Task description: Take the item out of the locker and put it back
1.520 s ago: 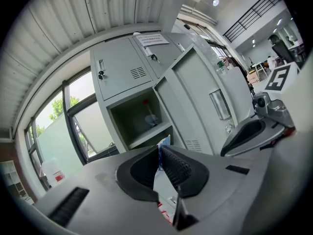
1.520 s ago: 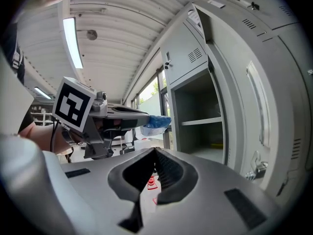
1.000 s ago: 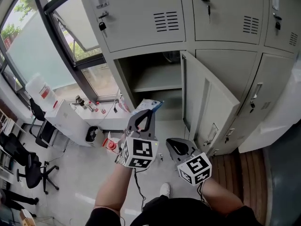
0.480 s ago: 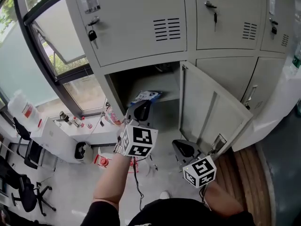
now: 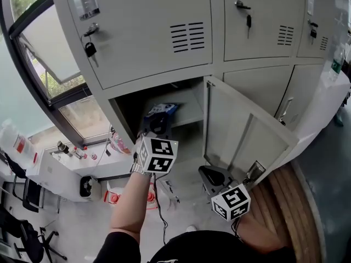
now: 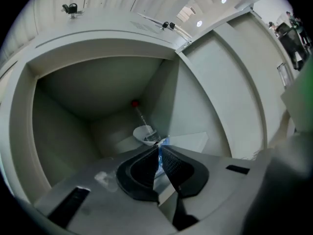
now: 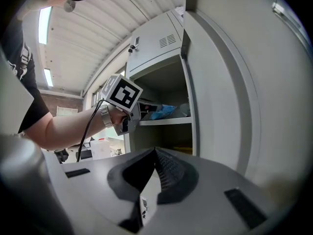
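1. I have my left gripper (image 5: 158, 123) reached into the open locker (image 5: 117, 116), at the front edge of its shelf (image 5: 189, 113). Its jaws are all but together, nipped on a thin edge of the blue-and-white packet (image 5: 162, 109).
2. The packet sits over the front of the shelf, towards the shelf's left side. I cannot tell whether it rests on the shelf or hangs just above it.
3. In the left gripper view only a blue sliver of the packet shows between the pads (image 6: 146, 166). I judge it to be a light, soft film pouch that will flop and fold rather than keep its shape. Nothing about it looks breakable.
4. Film like that is probably slippery. A flat sealed edge or corner is the place to hold it. The puffy middle would squash and could slide out of the pads.
5. My right gripper (image 7: 154, 153) has its jaws closed together on nothing. It hangs below and out in front of the shelf, beside the open locker door (image 5: 241, 133).
6. A small white thing (image 6: 144, 134) lies at the back of the shelf. I would keep the packet near the shelf's front so it does not knock against it.
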Demonstrator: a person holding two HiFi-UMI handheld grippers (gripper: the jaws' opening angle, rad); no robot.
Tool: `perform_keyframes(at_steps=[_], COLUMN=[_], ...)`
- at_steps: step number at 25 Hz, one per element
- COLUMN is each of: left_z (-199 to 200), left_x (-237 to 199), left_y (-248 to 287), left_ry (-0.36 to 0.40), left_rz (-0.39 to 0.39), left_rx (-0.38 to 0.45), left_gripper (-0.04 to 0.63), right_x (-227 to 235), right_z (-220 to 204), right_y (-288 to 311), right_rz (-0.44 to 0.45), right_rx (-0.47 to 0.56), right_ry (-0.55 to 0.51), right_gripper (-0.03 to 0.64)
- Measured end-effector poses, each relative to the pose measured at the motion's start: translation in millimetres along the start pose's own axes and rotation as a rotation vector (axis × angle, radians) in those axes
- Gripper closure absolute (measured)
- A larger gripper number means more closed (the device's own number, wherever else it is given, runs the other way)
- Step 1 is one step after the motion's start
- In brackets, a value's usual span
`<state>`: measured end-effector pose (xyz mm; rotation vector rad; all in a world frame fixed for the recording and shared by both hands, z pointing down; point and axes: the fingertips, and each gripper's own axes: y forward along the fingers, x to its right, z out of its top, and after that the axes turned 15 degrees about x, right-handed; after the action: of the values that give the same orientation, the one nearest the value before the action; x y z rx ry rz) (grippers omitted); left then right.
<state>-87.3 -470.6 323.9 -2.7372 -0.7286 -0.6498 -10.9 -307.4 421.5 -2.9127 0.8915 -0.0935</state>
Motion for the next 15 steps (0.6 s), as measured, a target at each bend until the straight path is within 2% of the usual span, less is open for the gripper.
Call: perform_keyframes(at_steps=[11,15], left_z=[-23.1,-22.6], left_x=[-6.7,-5.8], left_y=[18.9,21.0], left_ry=[-0.061,-0.050], left_rz=[-0.015,-0.021], left_rx=[-0.033,-0.038], left_gripper=[0.568,0.566], right_x=[9.8,10.4], right_z=[-3.0,-3.1], right_y=[9.8,14.3], right_rz=[-0.027,-0.022], right_rx=[-0.011,-0.014], right_ry=[-0.002,-0.002], right_gripper=[0.565,0.565])
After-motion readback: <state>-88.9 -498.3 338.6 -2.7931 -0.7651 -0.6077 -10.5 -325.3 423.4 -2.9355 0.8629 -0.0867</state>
